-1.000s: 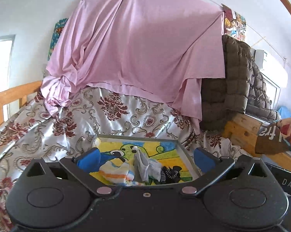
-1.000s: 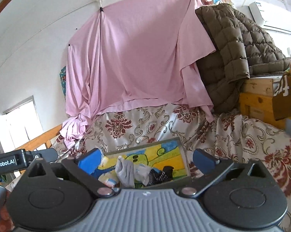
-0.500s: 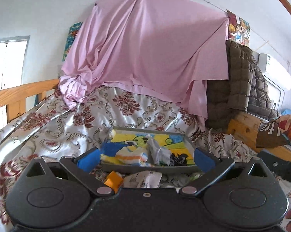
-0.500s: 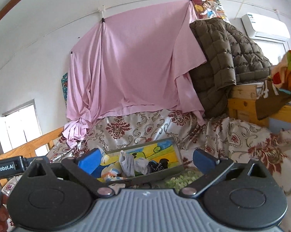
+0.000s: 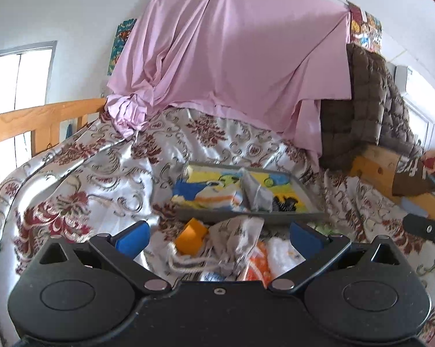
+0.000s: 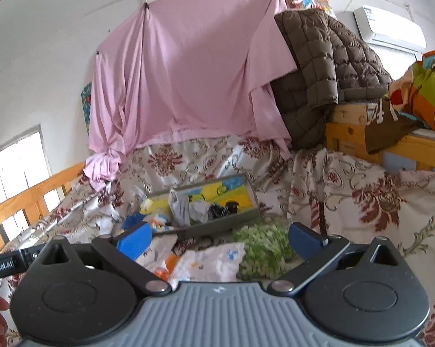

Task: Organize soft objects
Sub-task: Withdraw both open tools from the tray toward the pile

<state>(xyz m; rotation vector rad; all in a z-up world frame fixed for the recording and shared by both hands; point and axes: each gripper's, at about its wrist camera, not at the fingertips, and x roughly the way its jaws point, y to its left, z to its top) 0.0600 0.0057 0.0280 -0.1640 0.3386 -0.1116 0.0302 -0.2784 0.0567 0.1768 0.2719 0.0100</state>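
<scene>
Hovering both tools, left tool point(image 5: 217, 235) and right tool point(image 6: 218, 237), wide open and empty over loose cloths point(image 6: 208, 263) on bed, near tray point(image 5: 310, 199), ready for sorting.

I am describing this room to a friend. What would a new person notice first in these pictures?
First, the large pink sheet pinned across the back wall, above the bed's flowered cover. Next, the grey tray with a bright cartoon picture in the middle of the bed, holding small cloth items, with more soft things lying loose in front of it.
</scene>
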